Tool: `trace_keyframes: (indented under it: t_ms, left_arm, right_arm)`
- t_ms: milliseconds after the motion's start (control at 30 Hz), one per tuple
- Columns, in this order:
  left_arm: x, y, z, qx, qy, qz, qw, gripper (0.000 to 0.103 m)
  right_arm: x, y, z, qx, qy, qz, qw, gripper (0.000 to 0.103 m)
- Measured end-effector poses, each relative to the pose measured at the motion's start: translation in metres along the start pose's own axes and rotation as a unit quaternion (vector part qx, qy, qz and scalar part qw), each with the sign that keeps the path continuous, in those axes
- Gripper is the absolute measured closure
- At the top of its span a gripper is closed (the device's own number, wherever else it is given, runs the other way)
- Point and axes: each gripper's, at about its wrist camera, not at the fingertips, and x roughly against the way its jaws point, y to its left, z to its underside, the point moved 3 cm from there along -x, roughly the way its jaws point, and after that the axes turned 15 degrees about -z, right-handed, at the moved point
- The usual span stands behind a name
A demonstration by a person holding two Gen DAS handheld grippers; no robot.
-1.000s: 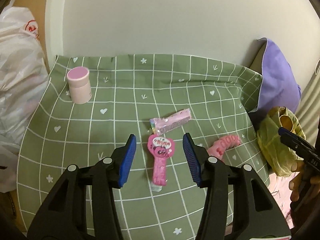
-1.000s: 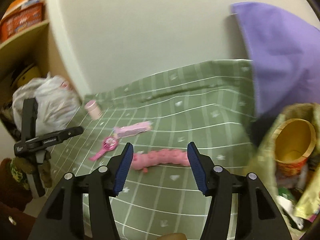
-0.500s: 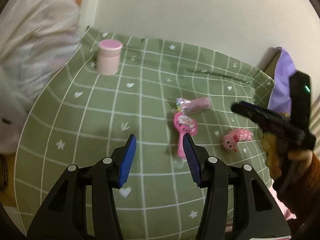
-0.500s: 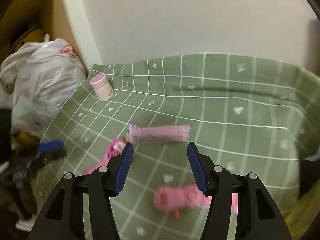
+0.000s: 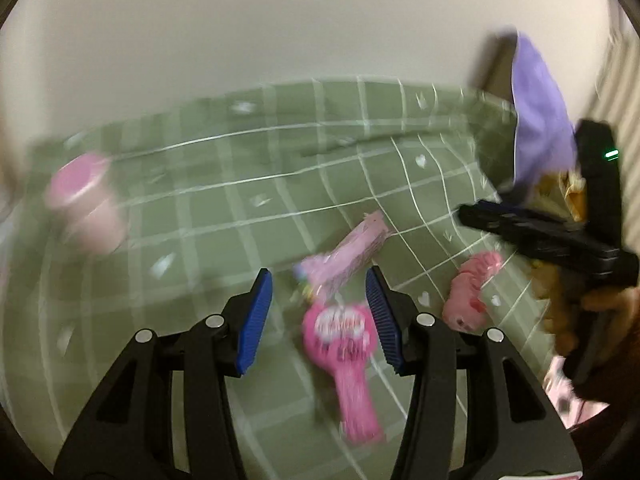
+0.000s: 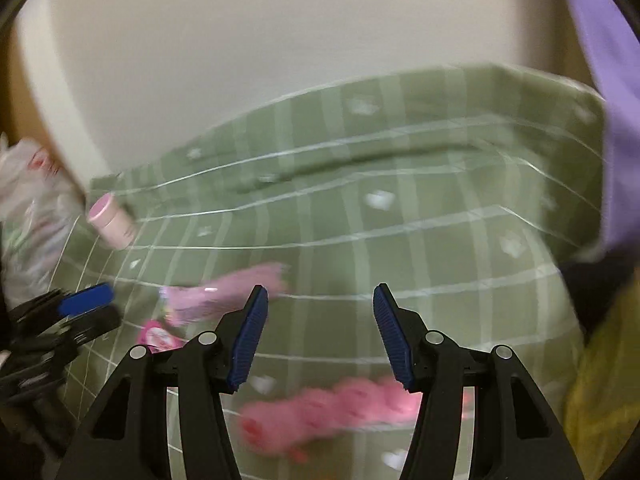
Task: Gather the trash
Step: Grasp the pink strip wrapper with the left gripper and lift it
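While both views are smeared by blur, the left gripper (image 5: 319, 316) shows its blue pads spread wide and empty above the green checked cloth (image 5: 280, 184). A pink fan-shaped wrapper (image 5: 344, 344) lies on the cloth between and just below its fingers, with a pale pink packet (image 5: 348, 254) touching its top end and slanting away. A pink caterpillar toy (image 5: 472, 292) lies to the right, near the right gripper (image 6: 319, 334), which also stands wide and empty. In the right view the toy (image 6: 332, 412) lies crosswise low between the fingers, and the packet (image 6: 224, 292) sits left of them. A pink cup (image 5: 86, 208) stands far left on the cloth. A purple cloth (image 5: 540, 116) and a yellow-green bag (image 6: 608, 392) sit at the right edge.
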Motion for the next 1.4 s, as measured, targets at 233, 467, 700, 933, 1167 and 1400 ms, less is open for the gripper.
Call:
trace_keyframes:
  t_ms: [233, 467, 700, 933, 1167, 1400]
  left_arm:
    - [-0.055, -0.035, -0.018, -0.079, 0.072, 0.023, 0.9940, 0.074]
    - [-0.037, -0.020, -0.019, -0.032, 0.058, 0.006, 0.9977, 0.095]
    - [0.032, 0.036, -0.007, 0.085, 0.010, -0.041, 0.9955, 0.095]
    - [0.067, 0.071, 0.052, 0.158, 0.026, -0.099, 0.9821, 0.095]
    - [0.085, 0.086, 0.088, 0.198, 0.035, -0.104, 0.9740, 0.095]
    - [0.090, 0.095, 0.103, 0.224, 0.043, -0.108, 0.9676, 0.095]
  right_arm:
    - [0.035, -0.027, 0.021, -0.024, -0.018, 0.043, 0.999, 0.051]
    - [0.046, -0.020, 0.043, -0.032, -0.014, 0.038, 0.999, 0.051]
    - [0.024, 0.035, 0.055, 0.029, 0.019, -0.009, 0.999, 0.051]
    - [-0.013, 0.092, 0.070, 0.104, 0.062, -0.068, 0.990, 0.051]
    - [-0.024, 0.143, 0.084, 0.179, 0.092, -0.155, 0.967, 0.051]
    - [-0.025, 0.169, 0.103, 0.251, 0.100, -0.138, 0.953, 0.051]
